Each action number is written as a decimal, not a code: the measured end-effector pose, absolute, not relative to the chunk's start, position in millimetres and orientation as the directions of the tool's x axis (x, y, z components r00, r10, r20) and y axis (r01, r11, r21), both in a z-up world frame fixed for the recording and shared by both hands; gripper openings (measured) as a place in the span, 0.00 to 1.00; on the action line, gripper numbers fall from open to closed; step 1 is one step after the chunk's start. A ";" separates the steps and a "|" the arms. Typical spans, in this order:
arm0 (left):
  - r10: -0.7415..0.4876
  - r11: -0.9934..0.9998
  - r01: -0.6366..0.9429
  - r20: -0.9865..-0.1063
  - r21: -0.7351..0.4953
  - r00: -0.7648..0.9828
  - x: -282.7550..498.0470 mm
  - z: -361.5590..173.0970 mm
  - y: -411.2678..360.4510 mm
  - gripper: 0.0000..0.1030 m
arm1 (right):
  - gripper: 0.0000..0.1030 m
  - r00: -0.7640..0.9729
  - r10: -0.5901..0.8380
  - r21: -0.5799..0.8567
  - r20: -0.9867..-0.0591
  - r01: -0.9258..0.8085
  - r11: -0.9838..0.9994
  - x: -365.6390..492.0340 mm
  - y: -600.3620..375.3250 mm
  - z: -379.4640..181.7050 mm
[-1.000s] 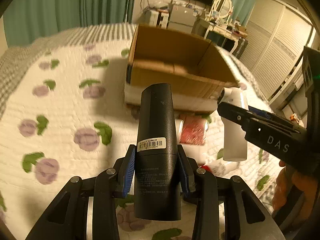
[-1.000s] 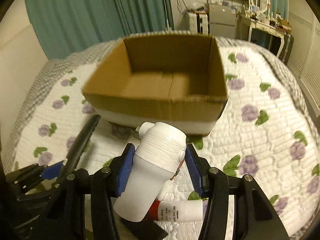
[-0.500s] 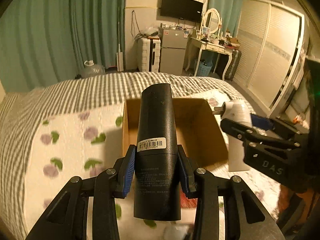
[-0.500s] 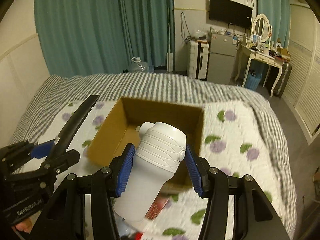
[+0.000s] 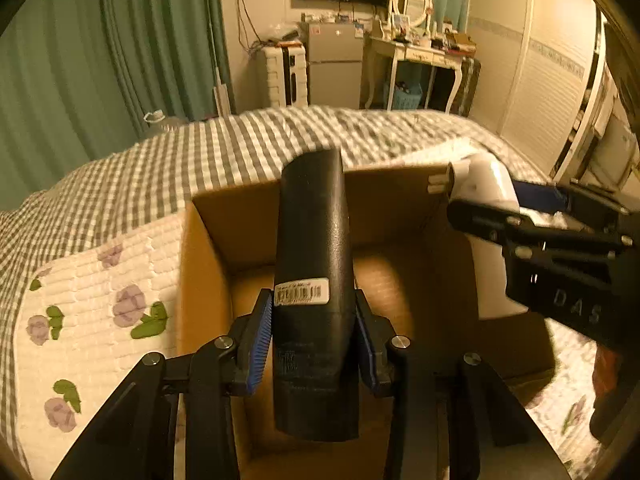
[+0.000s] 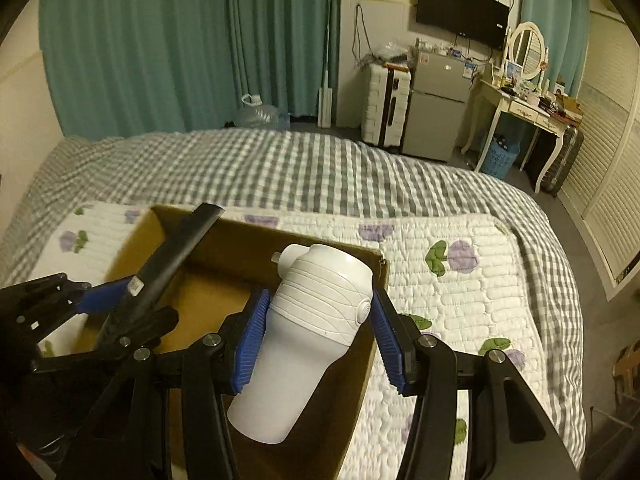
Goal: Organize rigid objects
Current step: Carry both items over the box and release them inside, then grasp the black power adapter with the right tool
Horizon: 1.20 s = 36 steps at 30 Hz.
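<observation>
You are looking at two grippers, left and right, one black tube, one white bottle, one box, one quilt, one fridge and one mirror.

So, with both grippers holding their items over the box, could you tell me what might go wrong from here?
1. The left gripper and right gripper hang close together over the same box; lowering both at once could knock them together.
2. The black tube is long and held near its lower end, so it may tip against a box wall when released.
3. The white bottle sits tilted between the pads and could fall sideways.
</observation>
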State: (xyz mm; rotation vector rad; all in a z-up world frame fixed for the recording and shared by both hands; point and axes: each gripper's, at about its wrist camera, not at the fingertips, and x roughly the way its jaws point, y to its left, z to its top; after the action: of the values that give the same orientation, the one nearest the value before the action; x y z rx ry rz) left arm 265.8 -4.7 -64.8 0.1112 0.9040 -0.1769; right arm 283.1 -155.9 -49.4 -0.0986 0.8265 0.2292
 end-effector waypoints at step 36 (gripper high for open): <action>-0.002 0.999 0.031 -0.750 0.024 0.661 58.3 -0.8 16.2 0.62 | 0.80 0.669 0.235 0.065 -0.705 -0.269 0.961 76.2 -174.8 2.4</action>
State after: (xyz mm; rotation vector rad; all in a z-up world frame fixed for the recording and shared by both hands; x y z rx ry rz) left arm 58.3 16.2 -0.8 0.0360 0.8484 -0.0190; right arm 76.2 -174.8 2.4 -0.0460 0.7880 0.2843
